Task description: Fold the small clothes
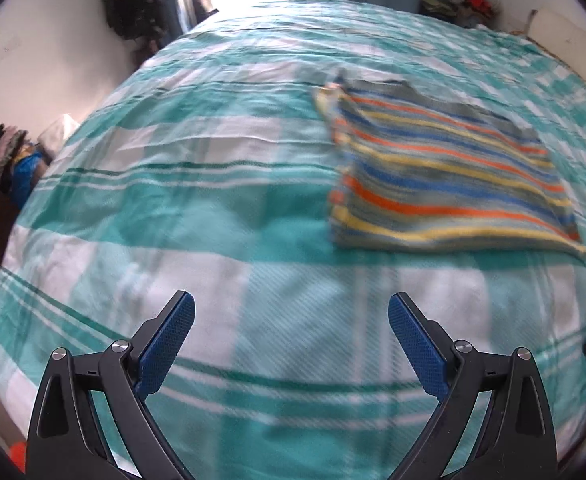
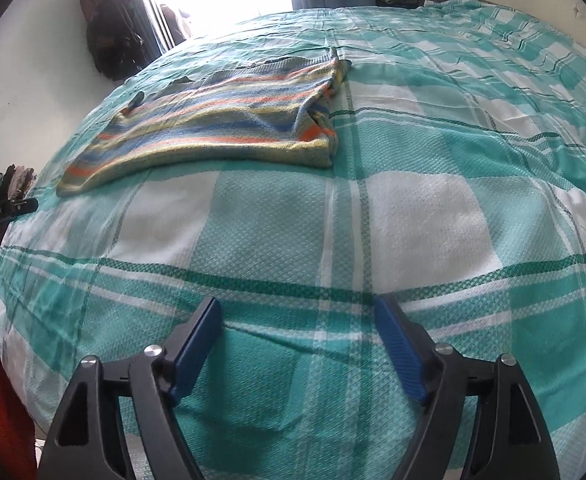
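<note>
Both claws stand wide and hold nothing: left gripper (image 1: 291,334) and right gripper (image 2: 297,334) hang over the teal checked bedspread (image 2: 413,208). Beyond them the folded striped sweater (image 2: 213,120) lies flat, nothing between. Piled clothes (image 1: 11,156) stand beside the bed.

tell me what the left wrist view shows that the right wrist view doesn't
Only the left wrist view shows the left claw, open over bare bedcover, and the striped knitted garment's left edge from close by, though blurred.

Only the right wrist view shows the right claw, open with nothing between its blue pads, the garment's doubled-over right edge, and an orange sleeve at the left border.

Both show the folded, multicoloured striped knitted garment lying flat on the teal and white checked bedcover, untouched by either claw.
</note>
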